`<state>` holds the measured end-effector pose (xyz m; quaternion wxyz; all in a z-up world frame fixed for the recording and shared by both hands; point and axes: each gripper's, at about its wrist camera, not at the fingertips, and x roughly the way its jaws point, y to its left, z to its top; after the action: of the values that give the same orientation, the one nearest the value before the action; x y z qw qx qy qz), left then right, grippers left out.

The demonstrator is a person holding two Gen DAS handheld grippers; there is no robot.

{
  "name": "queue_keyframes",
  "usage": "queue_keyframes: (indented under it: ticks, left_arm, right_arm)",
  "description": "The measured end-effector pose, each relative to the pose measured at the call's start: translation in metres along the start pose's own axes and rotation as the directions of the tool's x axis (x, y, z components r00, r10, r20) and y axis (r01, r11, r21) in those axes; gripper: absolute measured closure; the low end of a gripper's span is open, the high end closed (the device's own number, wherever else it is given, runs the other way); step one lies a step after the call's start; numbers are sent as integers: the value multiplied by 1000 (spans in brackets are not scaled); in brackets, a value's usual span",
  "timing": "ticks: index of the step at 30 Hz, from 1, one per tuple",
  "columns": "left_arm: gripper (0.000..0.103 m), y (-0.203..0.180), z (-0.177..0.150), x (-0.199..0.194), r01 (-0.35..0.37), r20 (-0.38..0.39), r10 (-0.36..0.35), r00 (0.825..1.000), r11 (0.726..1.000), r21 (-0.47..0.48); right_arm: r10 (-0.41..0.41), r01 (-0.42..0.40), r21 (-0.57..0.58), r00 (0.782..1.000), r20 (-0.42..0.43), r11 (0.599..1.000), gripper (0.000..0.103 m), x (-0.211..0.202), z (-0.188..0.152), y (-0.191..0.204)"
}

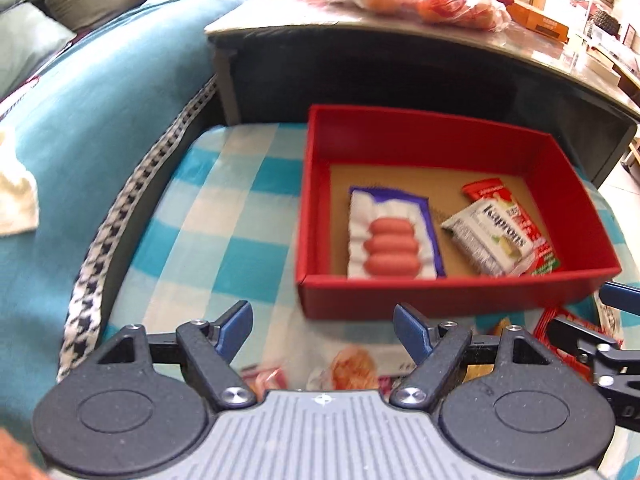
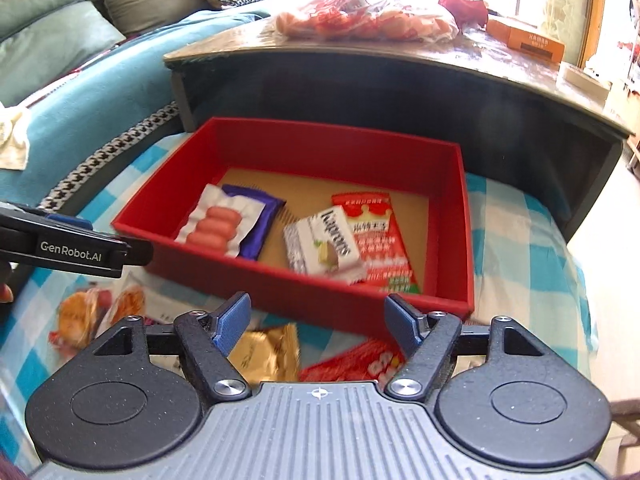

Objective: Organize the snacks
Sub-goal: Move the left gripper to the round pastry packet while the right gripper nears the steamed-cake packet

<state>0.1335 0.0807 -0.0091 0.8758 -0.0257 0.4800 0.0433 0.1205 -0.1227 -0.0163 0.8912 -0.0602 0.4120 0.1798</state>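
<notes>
A red box (image 1: 440, 300) (image 2: 280, 276) stands on the blue checked cloth (image 1: 224, 216). Inside lie a sausage pack (image 1: 390, 246) (image 2: 216, 228), a white wafer pack (image 1: 492, 236) (image 2: 324, 244) and a red packet (image 1: 540, 256) (image 2: 380, 232). My left gripper (image 1: 322, 320) hovers open in front of the box's left corner, over a loose printed packet (image 1: 352, 364). My right gripper (image 2: 318, 312) is open before the box's front wall, nothing between its fingers. Under it lie a gold packet (image 2: 264, 352) and a red packet (image 2: 360, 364). Another snack bag (image 2: 80, 316) lies at the left.
A dark low table (image 2: 360, 80) rises just behind the box, carrying a clear bag of red-wrapped items (image 2: 360, 16) and an orange carton (image 2: 532, 42). A teal sofa (image 1: 100, 100) with a houndstooth strip borders the cloth on the left.
</notes>
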Motion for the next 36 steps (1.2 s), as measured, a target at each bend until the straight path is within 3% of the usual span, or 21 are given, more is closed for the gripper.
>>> queue_keyframes:
  ticks: [7,18,23,28,36]
  left_arm:
    - [0,26,-22,0,-28,-49,25,998,998,-54]
    - [0,50,-46,32,-75,-180,41,983,980,-187]
    - [0,50,-49,33,-94,-171,60,983,976,-196]
    - [7,45,-55,24,-76,-163,52,985,986,-149]
    - [16,37,-71,7,-7,-184,-14,983,993,-116]
  right_arm:
    - [25,-25,-17,1000,-16,1000,22,-15,-19,15]
    - [39,-40,-9,998,-54,999,22,-15,-32,19]
    - [44,-43,16,995,-87,999,22,-9,-34,13]
    - [34,-29,41,991,-128,999,21,1,-37,5]
    - [11,-1,75,991,-132,997,18,0,-38,-11]
